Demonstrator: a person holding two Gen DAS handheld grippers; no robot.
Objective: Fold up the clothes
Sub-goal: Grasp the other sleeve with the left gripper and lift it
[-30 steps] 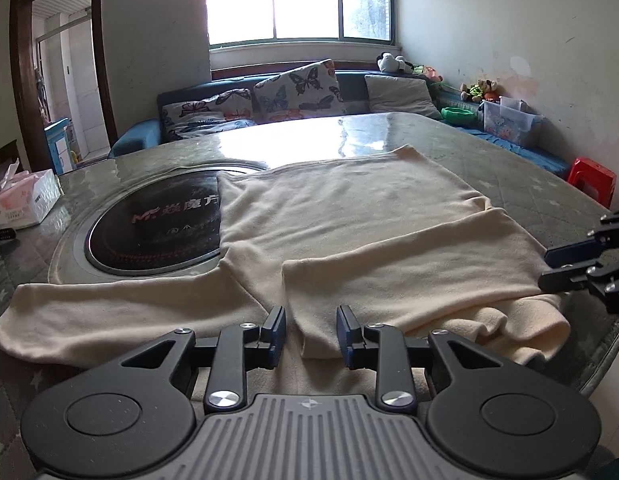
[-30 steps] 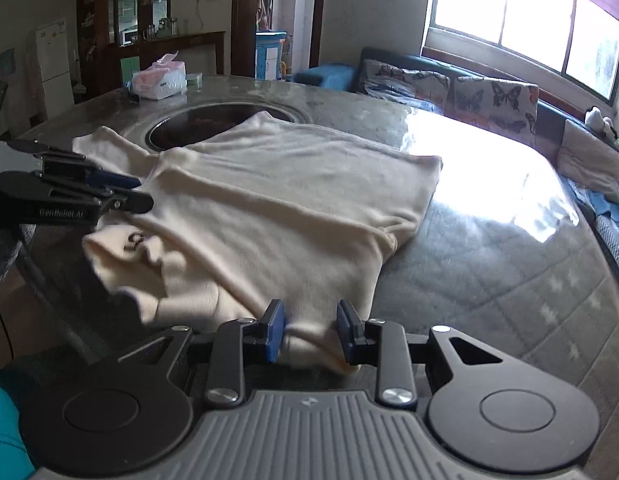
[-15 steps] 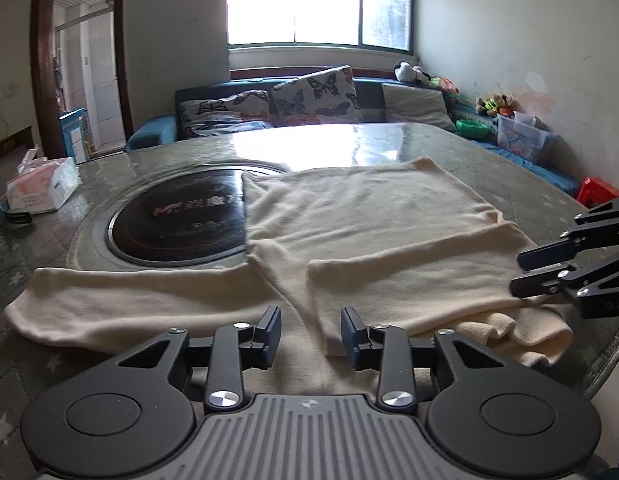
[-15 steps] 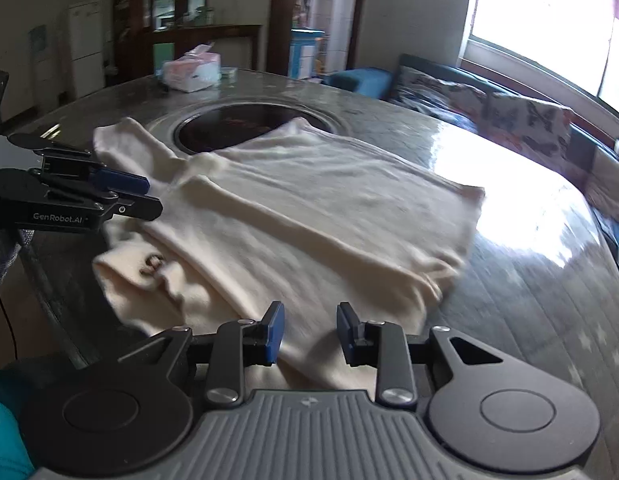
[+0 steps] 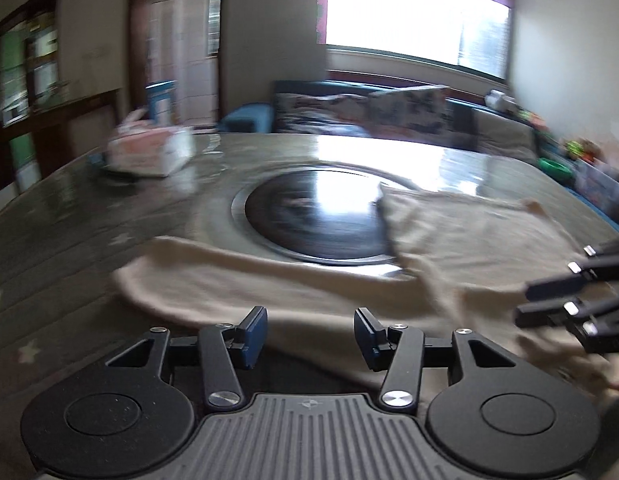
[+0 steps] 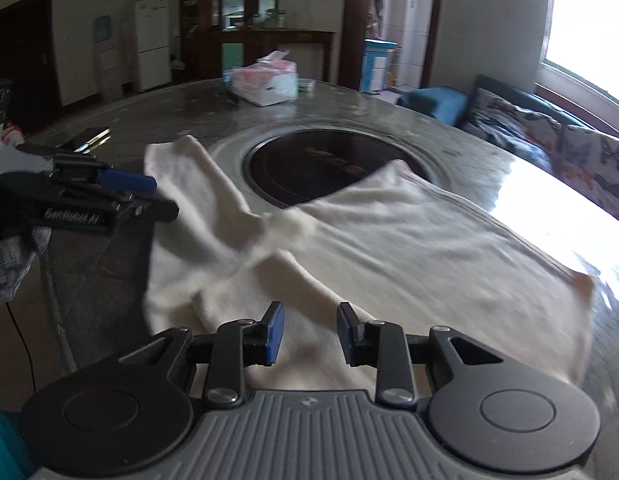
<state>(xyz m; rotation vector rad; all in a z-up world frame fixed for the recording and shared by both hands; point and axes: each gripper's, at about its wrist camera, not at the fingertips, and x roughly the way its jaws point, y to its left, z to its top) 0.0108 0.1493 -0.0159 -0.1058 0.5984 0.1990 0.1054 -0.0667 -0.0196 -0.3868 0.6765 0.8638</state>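
Cream sweater point(image 6: 389, 248) lies flat at the table's point(image 6: 529, 152) near edge, one sleeve point(image 5: 237, 276) still unfolded; left gripper point(image 5: 309, 334) jaws opening, empty, right gripper point(image 6: 309, 332) part-open, empty; risk: a shallow pinch drags the folded layers askew.

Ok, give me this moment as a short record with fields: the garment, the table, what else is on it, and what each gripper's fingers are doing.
garment: cream sweater, spread on the table, one sleeve stretched out beside the dark inset
table: round, glossy, with a dark round inset in the middle
other items: tissue box on the far side
left gripper: fingers opening, nothing pinched between them, sweater cloth below
right gripper: fingers apart over the sweater, nothing visibly pinched
image quality: left wrist view motion-blurred
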